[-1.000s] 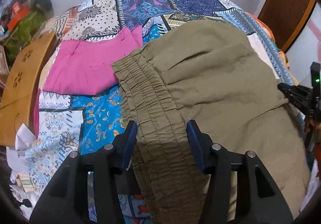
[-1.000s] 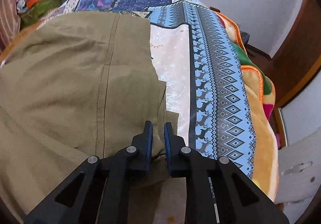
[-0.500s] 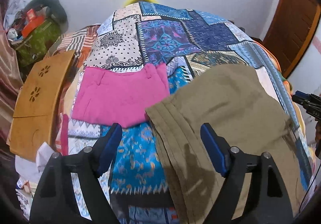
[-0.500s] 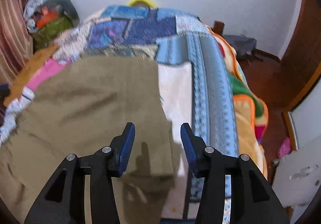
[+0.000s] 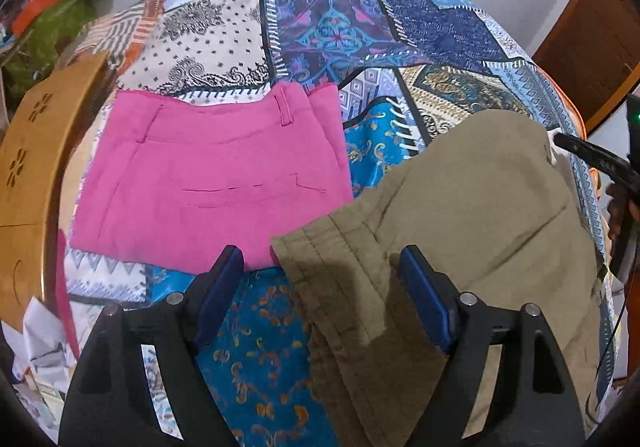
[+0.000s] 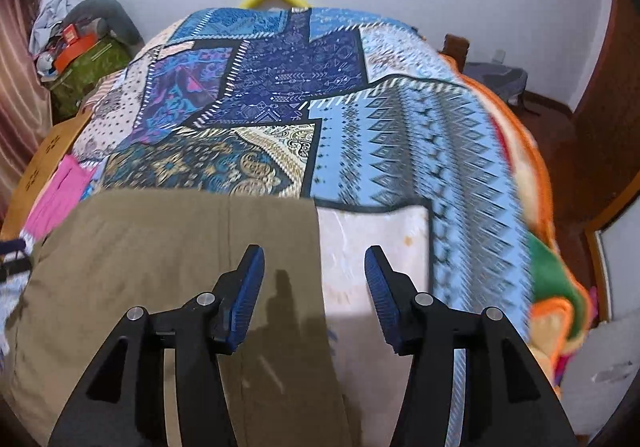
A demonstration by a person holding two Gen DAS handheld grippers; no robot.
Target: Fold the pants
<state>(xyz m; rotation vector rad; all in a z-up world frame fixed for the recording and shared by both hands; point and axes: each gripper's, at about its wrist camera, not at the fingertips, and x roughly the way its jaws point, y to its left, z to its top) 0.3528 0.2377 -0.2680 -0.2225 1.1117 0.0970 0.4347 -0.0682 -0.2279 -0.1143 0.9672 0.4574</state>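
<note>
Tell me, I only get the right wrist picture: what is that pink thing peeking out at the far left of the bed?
Observer: In the left wrist view it is a folded pair of pink pants, lying flat on the patchwork bedspread, with a belt loop and a pocket seam showing.
Visitor: Does it touch the olive ones?
Observer: Yes. The ribbed waistband corner of the olive pants meets the pink pair's near edge.
Visitor: And what is the other hand doing?
Observer: The left hand-held gripper is wide open and hovers over that waistband corner, gripping nothing.
</note>
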